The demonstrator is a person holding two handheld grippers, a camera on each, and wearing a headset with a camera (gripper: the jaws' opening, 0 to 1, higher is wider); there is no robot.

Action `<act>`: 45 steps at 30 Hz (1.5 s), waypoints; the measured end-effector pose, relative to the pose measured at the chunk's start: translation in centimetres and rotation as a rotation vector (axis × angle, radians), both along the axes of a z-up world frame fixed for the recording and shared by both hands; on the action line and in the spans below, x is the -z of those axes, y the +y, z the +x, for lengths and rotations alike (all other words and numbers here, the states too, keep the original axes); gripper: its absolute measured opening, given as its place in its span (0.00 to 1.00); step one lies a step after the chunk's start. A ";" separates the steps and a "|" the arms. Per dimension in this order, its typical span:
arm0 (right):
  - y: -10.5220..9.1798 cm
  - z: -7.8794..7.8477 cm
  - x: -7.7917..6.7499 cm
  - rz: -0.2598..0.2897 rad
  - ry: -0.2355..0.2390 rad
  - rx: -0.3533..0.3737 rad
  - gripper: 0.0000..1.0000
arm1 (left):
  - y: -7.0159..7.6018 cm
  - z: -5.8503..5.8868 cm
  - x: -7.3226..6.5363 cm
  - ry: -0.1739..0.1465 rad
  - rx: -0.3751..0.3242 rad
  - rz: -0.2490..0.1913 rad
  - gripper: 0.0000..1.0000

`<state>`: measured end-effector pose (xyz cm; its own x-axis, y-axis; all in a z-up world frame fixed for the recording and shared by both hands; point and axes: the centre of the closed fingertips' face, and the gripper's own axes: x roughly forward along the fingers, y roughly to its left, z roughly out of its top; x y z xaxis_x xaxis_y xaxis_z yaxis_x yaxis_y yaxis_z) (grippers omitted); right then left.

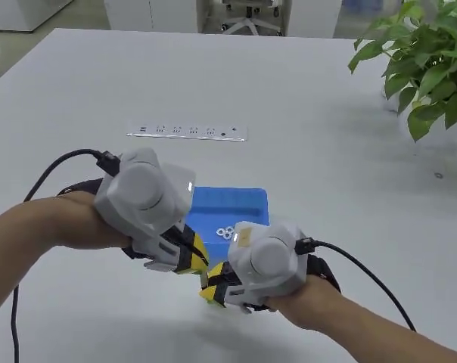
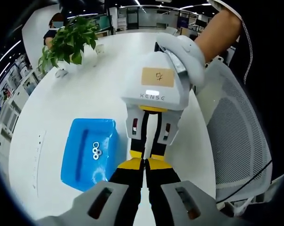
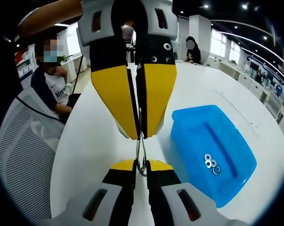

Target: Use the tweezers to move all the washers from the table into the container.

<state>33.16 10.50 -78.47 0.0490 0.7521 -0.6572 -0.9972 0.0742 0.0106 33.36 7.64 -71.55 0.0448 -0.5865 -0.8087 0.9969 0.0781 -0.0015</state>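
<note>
The right gripper view reveals thin tweezers (image 3: 141, 153) bridging the two tips: the right gripper (image 3: 141, 165) and the left gripper (image 3: 141, 135) both pinch them, jaws pressed together. The head view shows the grippers nose to nose, low over the white surface (image 1: 304, 113), just beside the blue container (image 1: 240, 204) holding the washers (image 1: 225, 233).

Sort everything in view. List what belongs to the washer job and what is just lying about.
Job in hand:
tweezers, gripped by the left gripper and the right gripper
washers
blue container, holding the washers

Lying about:
power strip
potted plant
mesh chair
</note>
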 end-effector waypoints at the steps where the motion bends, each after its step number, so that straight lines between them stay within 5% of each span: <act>1: 0.0 0.0 0.0 0.000 0.000 0.000 0.10 | 0.0 0.0 0.0 -0.002 0.001 0.001 0.06; 21: -0.4 -0.5 -2.4 -0.012 -0.031 -0.001 0.10 | 0.0 -0.6 -2.5 -0.012 0.007 -0.014 0.06; 45: -0.4 1.3 -6.5 -0.017 -0.078 0.006 0.10 | 0.0 0.8 -6.5 -0.058 0.020 -0.019 0.06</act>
<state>34.48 10.13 -72.01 0.1048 0.7402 -0.6642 -0.9945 0.0793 -0.0686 34.15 7.63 -65.09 0.0799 -0.6029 -0.7938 0.9967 0.0592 0.0554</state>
